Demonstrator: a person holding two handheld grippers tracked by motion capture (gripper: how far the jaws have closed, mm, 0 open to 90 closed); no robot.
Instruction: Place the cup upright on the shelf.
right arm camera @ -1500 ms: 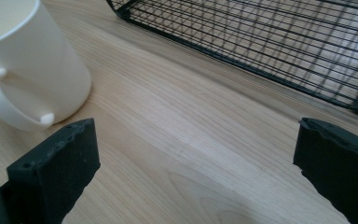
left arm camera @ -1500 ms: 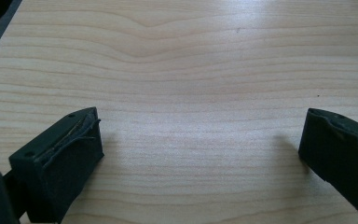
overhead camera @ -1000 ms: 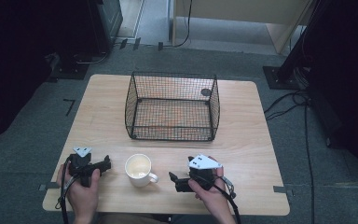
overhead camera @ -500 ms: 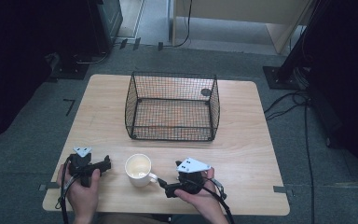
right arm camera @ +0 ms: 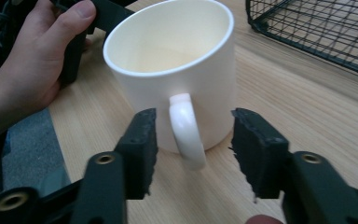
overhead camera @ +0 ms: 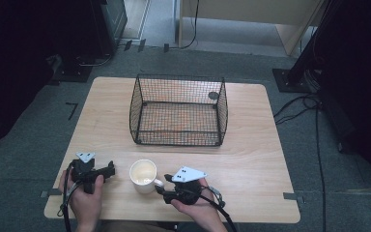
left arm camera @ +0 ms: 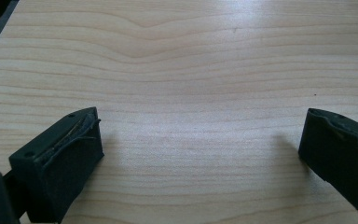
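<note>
A white mug (creamy inside) stands on a pale wooden table with wavy brown grain. Farther back sits a black wire-mesh basket. Both the left gripper and the right gripper are black, each topped by a light grey plate. The surrounding carpet is dark grey.

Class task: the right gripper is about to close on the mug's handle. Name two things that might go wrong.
1. The right gripper has its jaws open either side of the white mug's handle; a thin, glossy handle may slip or twist.
2. The wire basket stands close behind; a lifted mug might clip its rim.
</note>
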